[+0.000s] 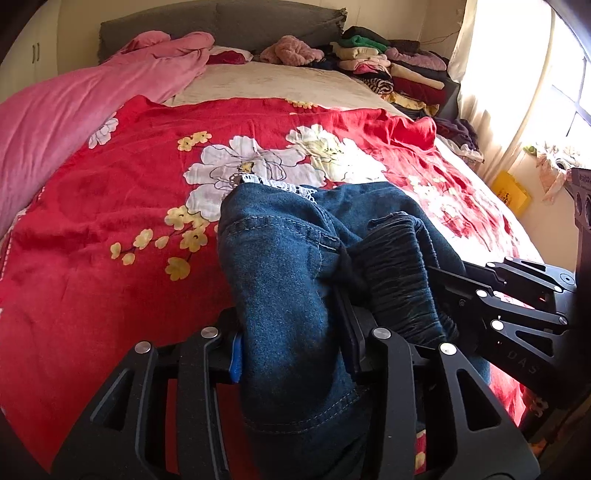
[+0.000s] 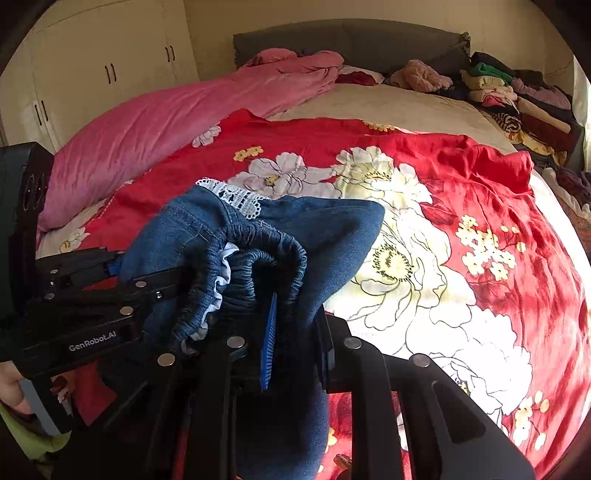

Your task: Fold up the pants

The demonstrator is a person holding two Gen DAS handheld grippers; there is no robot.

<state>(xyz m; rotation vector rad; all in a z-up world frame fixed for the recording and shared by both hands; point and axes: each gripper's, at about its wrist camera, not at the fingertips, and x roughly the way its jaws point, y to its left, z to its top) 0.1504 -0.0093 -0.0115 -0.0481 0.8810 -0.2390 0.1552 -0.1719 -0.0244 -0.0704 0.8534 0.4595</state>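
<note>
Dark blue denim pants (image 1: pixel 280 266) with an elastic waistband and a white lace trim (image 1: pixel 280 184) hang bunched above the red flowered bedspread (image 1: pixel 110 206). My left gripper (image 1: pixel 291 343) is shut on the denim near the waist. My right gripper (image 2: pixel 295 332) is shut on the gathered waistband (image 2: pixel 258 258) of the pants (image 2: pixel 332 229). The two grippers are close side by side; the right one shows in the left wrist view (image 1: pixel 517 306) and the left one in the right wrist view (image 2: pixel 92 291). The pant legs hang below, out of sight.
A pink duvet (image 1: pixel 74 107) lies along the left side of the bed. Stacks of folded clothes (image 1: pixel 388 70) sit at the far right by the grey headboard (image 1: pixel 221 22). A window with curtain (image 1: pixel 517 74) is at right; white cupboards (image 2: pixel 110 62) at left.
</note>
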